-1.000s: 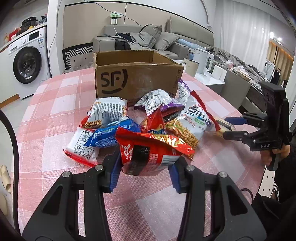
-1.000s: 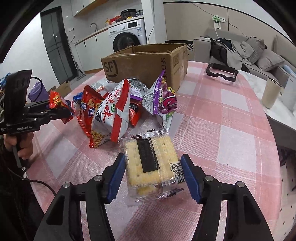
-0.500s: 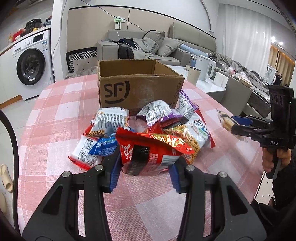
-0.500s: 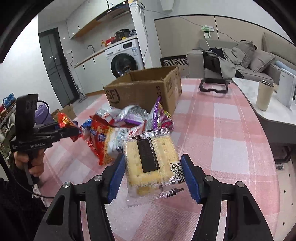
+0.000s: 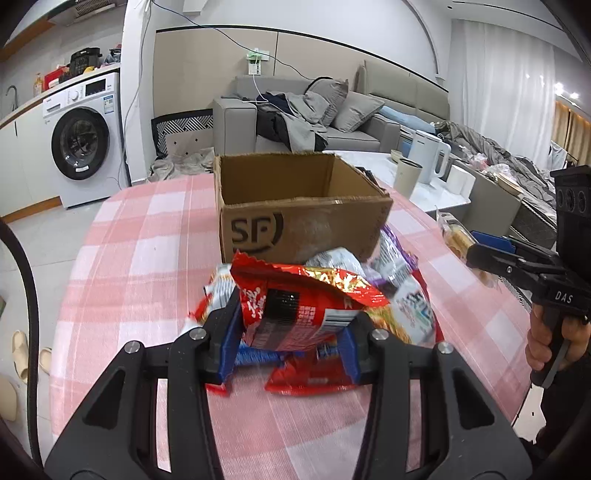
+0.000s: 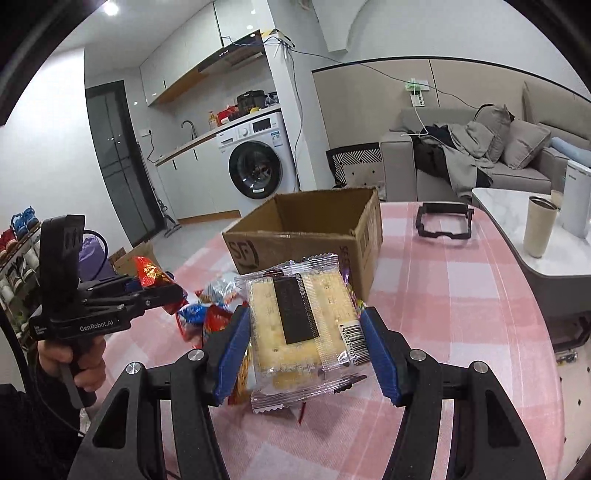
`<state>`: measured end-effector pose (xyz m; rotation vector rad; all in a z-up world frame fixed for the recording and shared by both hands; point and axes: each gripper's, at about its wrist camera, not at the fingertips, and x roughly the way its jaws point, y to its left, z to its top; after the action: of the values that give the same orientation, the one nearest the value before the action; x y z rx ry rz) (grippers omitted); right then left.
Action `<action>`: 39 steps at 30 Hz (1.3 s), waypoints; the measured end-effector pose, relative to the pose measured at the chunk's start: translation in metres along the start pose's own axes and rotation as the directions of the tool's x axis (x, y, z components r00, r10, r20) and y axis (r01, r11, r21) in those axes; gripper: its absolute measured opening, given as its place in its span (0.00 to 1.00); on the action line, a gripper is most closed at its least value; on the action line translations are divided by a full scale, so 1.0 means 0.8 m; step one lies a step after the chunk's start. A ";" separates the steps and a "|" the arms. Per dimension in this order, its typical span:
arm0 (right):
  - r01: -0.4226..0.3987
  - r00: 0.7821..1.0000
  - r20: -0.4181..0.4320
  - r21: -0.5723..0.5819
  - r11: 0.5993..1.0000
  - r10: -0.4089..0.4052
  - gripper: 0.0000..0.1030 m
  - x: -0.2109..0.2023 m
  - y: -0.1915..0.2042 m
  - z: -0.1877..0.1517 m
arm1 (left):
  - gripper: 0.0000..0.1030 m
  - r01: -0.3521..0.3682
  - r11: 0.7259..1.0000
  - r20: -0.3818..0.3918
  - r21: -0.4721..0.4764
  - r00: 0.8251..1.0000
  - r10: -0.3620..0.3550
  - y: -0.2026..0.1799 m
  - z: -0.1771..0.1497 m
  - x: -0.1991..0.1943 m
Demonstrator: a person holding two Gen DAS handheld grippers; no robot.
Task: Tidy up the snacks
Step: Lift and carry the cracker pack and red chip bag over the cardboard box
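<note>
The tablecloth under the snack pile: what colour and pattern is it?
The tablecloth is a pink and white check, clearest in the right wrist view.

A white washing machine (image 5: 83, 138) stands under a cluttered counter at the left of the left-wrist frame, on a pale tiled floor (image 5: 33, 236). A grey sofa (image 5: 332, 118) heaped with cushions and clothes runs along the beige panelled back wall (image 5: 207, 66), with sheer white curtains (image 5: 495, 74) at upper right. In the right-wrist view, a dark door (image 6: 114, 162) fills the left, and a ceiling light (image 6: 109, 8) glows at upper left.
</note>
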<state>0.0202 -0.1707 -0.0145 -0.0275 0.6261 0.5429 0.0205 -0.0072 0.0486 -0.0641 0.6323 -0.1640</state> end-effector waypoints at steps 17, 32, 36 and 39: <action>0.009 0.998 0.062 0.033 0.999 -0.011 0.60 0.048 0.005 0.080 | 0.41 -0.080 0.997 0.033 0.003 0.996 0.080 0.003 0.080 0.049; 0.006 0.999 0.047 0.053 0.999 -0.009 0.60 0.108 -0.001 0.121 | 0.41 -0.072 0.997 0.031 -0.002 0.997 0.072 0.019 0.134 0.107; 0.010 0.999 0.044 0.055 0.998 -0.012 0.60 0.124 -0.005 0.129 | 0.41 -0.073 0.997 0.030 -0.005 0.997 0.073 0.023 0.151 0.127; 0.012 0.999 0.037 0.060 0.998 -0.014 0.60 0.137 -0.006 0.134 | 0.41 -0.076 0.997 0.020 -0.011 0.997 0.076 0.027 0.163 0.145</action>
<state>0.1559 -0.1032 0.0100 0.0349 0.6051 0.5107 0.1927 -0.0047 0.0834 -0.0512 0.6144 -0.0867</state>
